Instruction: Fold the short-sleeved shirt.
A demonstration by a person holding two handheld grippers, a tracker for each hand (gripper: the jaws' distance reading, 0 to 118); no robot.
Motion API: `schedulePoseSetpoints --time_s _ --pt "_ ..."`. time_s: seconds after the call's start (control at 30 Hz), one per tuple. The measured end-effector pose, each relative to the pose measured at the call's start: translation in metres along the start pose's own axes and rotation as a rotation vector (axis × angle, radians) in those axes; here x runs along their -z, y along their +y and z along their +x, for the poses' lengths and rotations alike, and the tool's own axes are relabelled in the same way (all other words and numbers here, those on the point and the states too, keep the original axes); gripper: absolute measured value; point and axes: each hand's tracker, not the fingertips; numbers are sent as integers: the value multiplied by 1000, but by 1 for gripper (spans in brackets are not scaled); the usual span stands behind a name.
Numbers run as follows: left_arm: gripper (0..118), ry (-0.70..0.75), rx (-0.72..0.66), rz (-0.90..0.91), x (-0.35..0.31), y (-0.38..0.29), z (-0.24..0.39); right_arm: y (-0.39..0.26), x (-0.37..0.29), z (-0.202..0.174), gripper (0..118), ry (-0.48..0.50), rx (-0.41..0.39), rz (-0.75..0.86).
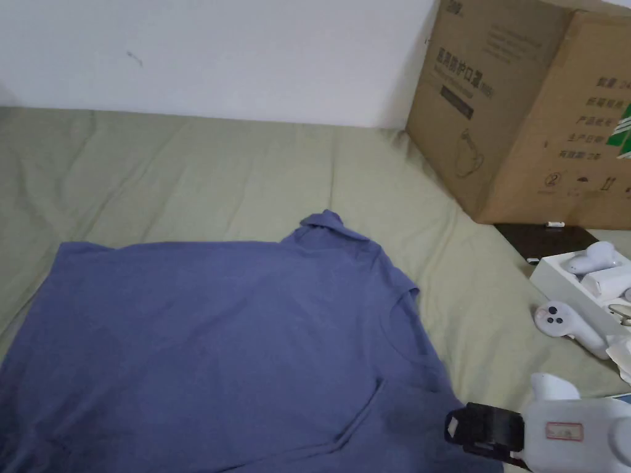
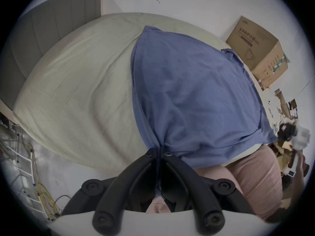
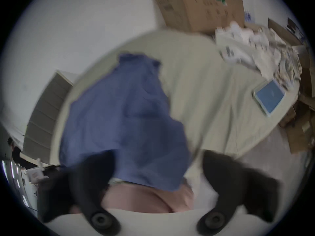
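Lying spread on the pale green bedsheet [image 1: 185, 166], the blue short-sleeved shirt [image 1: 215, 345] is being pinched at one edge by the left gripper [image 2: 159, 152], jaws closed, while the right gripper [image 3: 156, 170] is hovering wide apart, gripping nothing.

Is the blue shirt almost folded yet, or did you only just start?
Only just started. The blue shirt lies spread out flat on the green bedsheet, with no finished fold that I can see. Right now the left gripper is pinching one edge of it, and the right gripper is open by the other edge. Folding the sides in and folding it in half are all left to do.
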Motion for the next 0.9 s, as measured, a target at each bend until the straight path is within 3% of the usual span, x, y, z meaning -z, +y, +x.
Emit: schedulePoseSetpoints --time_s 0.07,0.17,0.2,0.23,0.3,0.33,0.43,0.6,0.7,0.77,0.9 --pt "2 7 12 7 -5 2 6 3 19 6 114 32 25 5" --pt "2 25 57 0 -9 5 15 4 29 -8 113 -74 -137 17" --pt "2 33 65 -1 -10 5 17 3 29 -15 103 -95 -164 2" --pt "2 39 68 -5 -11 5 18 1 28 -19 80 -89 -168 8" --pt "2 38 66 -14 -9 7 13 -2 26 -23 17 -40 -168 -11" --pt "2 33 57 -20 -10 7 11 -2 26 -22 16 37 -144 -48" --pt "2 -19 -19 -20 -15 9 0 -4 12 -21 13 24 -116 -11" --pt "2 -115 -144 37 -35 32 -14 11 -16 -10 11 177 44 23" --pt "3 -172 -204 84 -44 57 -22 27 -38 -22 11 254 70 42" --pt "2 -202 -239 108 -43 77 -27 47 -43 -29 11 255 95 47" --pt "2 -201 -296 120 -12 122 -41 104 -25 -29 10 311 221 40"
